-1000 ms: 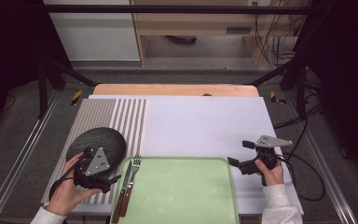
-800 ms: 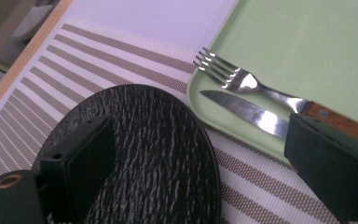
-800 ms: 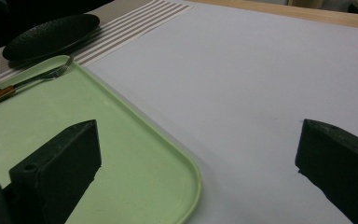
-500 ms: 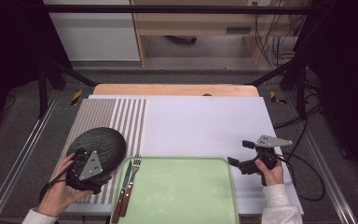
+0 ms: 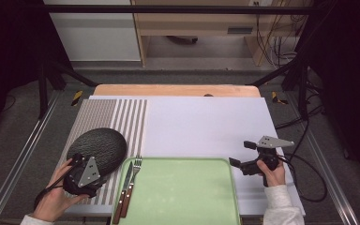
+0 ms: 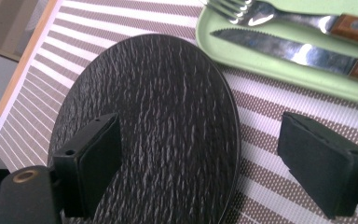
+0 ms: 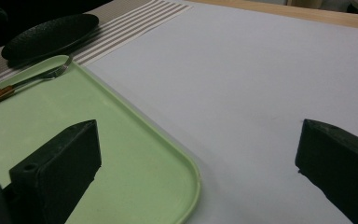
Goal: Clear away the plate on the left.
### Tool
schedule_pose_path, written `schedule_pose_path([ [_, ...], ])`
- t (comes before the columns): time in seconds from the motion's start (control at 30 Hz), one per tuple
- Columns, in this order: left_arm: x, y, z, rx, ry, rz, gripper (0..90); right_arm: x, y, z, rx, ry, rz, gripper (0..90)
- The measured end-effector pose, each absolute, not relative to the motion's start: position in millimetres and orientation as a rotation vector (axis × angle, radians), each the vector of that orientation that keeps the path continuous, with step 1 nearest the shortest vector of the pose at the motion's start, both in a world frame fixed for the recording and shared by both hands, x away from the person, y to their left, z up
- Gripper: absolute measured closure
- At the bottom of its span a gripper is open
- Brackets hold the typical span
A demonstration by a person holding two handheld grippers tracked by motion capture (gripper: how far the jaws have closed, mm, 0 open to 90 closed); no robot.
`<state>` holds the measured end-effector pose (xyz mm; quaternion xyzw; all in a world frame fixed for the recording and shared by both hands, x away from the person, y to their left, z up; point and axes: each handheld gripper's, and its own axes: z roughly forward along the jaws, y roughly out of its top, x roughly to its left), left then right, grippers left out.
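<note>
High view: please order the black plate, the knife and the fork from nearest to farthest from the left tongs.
1. Black plate: right at the left tongs, on the striped mat; the open jaws straddle its near edge.
2. Knife: to their right, on the green tray's left edge.
3. Fork: just beyond the knife, touching or nearly touching it.

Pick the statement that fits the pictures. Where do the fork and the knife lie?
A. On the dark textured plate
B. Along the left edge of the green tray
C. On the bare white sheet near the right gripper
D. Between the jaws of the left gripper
B: the fork and knife lie side by side on the green tray's left edge, beside the dark plate, while the left gripper stands open over that plate.
</note>
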<state>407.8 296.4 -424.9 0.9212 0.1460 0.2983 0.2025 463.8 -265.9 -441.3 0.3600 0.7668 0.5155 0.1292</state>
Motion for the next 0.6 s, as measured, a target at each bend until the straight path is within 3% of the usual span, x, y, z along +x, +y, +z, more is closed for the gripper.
schedule_pose_path([
  [0.6, 403.4, 303.4, -442.4, 2.663, 0.382, 0.908, 18.5, 463.8, -266.6, -441.3, 1.045, 2.229, 1.500, 0.6],
])
